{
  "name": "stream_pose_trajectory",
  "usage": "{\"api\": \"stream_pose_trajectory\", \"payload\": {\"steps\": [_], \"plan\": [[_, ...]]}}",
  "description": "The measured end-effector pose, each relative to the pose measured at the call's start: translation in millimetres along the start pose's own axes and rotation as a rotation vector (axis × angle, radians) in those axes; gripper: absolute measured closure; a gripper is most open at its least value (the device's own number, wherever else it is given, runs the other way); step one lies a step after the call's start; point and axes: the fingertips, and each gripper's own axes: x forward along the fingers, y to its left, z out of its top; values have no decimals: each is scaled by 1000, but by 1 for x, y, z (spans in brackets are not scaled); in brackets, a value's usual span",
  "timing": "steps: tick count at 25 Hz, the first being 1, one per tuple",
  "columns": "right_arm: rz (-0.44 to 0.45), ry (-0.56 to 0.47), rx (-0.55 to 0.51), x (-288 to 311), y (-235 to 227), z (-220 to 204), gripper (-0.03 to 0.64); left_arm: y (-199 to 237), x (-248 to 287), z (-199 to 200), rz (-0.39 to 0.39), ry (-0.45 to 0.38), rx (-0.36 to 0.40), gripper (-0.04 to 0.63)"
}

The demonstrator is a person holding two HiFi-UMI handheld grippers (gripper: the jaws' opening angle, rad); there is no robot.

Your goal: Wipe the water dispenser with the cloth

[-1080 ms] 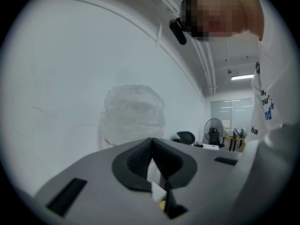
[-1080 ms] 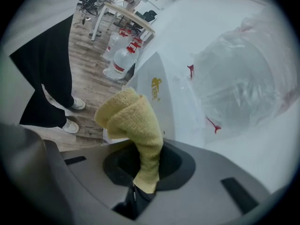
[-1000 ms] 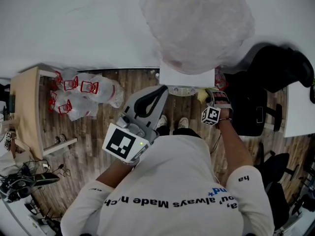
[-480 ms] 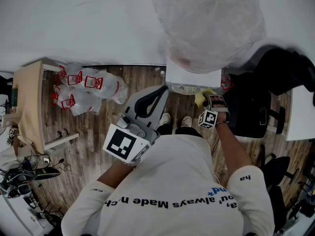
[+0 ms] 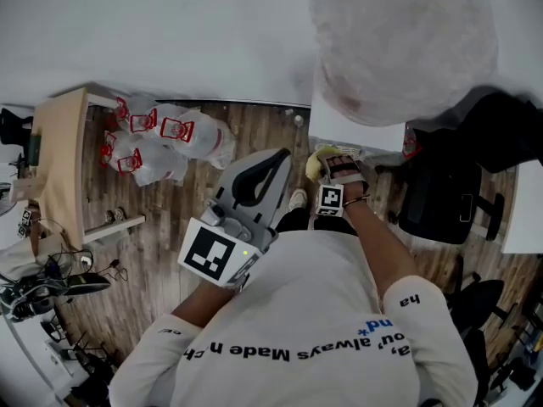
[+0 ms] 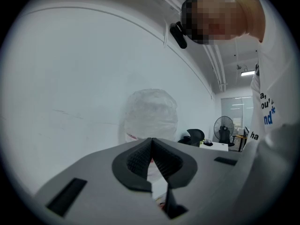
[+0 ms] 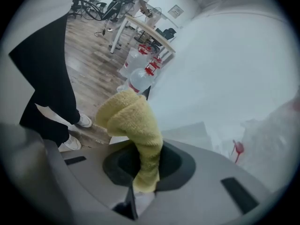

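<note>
The water dispenser's white top (image 5: 356, 134) sits under a large bottle wrapped in cloudy plastic (image 5: 399, 41), against the white wall. My right gripper (image 5: 329, 166) is at the dispenser's front left edge, shut on a yellow cloth (image 5: 315, 161). In the right gripper view the cloth (image 7: 131, 125) bunches up out of the shut jaws of the right gripper (image 7: 147, 172), beside the dispenser's white surface (image 7: 192, 130). My left gripper (image 5: 273, 166) hangs shut and holds nothing, left of the dispenser. From the left gripper view the left gripper (image 6: 152, 158) points at the wrapped bottle (image 6: 151, 114).
Several water jugs with red handles (image 5: 161, 147) lie on the wooden floor by the wall. A wooden table (image 5: 55, 168) stands at the left, with cables below it. A black office chair (image 5: 450, 193) and a white desk (image 5: 522, 210) stand right of the dispenser.
My right gripper has carried the cloth leftward along the dispenser's front, from its right corner to its left. The head view has swung, so the dispenser shows farther right. The left gripper has stayed put.
</note>
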Motion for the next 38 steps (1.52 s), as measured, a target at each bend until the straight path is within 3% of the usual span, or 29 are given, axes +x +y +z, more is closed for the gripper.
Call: {"api": "stream_pose_trajectory", "payload": {"steps": [5,10,23,38], "plan": [[-10,0,-85,18,-12,32,558,13,-14,-4,32,16,-14,577],[-6,26,-125,33,-20,37,558,22,-21,-6,43,21,-22,577],[-32,106,-149,24,-21,-8,558,17,-6,-20,8,45,-24,577],[-70,126,-105,-5,-17,-69,558,-11,19,-21,-45,38,-18,577]]}}
